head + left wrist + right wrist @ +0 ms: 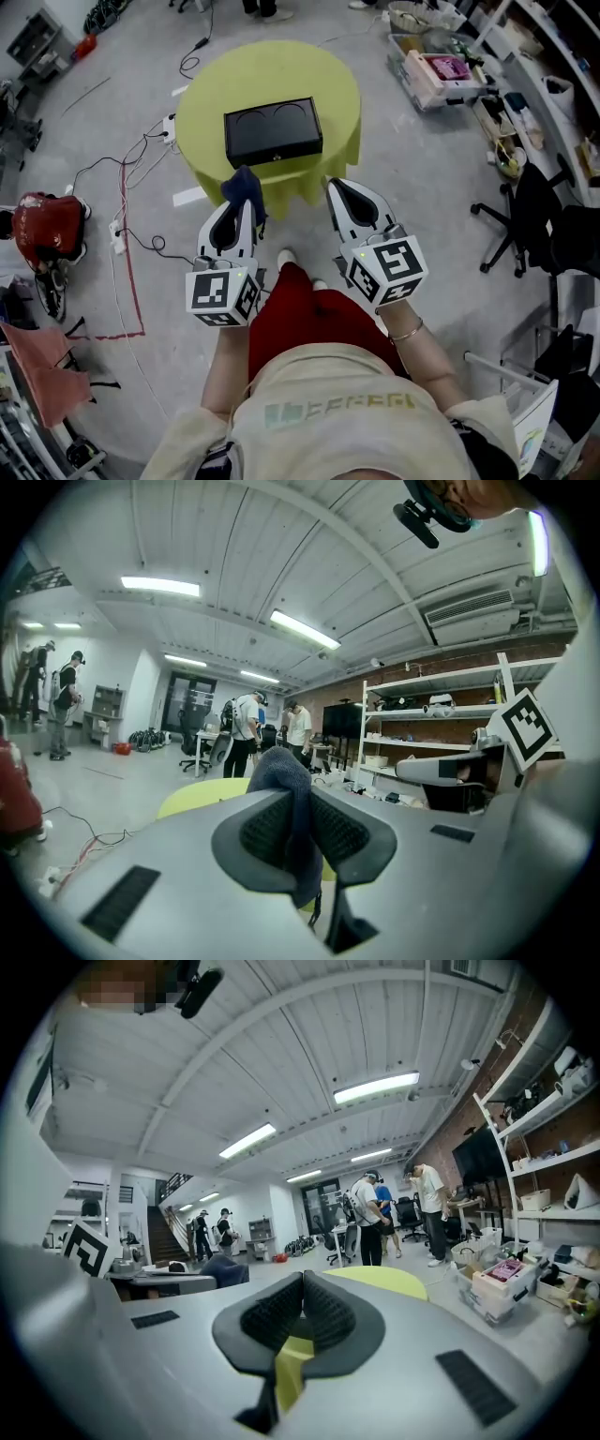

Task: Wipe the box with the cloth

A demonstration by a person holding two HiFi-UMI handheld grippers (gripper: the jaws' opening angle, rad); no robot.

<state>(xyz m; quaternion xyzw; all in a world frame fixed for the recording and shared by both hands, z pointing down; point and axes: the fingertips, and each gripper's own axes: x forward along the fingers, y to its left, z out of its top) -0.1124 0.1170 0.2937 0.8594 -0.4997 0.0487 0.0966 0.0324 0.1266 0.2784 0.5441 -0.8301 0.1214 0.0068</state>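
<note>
A black box (273, 131) with two round recesses in its lid lies on the small round table (342, 122) with a yellow-green cover. My left gripper (241, 194) hangs short of the table's near edge, shut on a dark blue cloth (246, 190) that bunches out past its tips. In the left gripper view the cloth (292, 808) is pinched between the pads. My right gripper (336, 187) is level with it to the right, jaws shut with nothing between them (300, 1302). Both grippers point up and away, so the box is out of both gripper views.
Cables and a power strip (117, 236) trail over the floor at left, beside a red bag (47, 228). A black office chair (530, 220) stands at right, with storage bins (436, 75) and shelving behind. Several people (375, 1218) stand in the far room.
</note>
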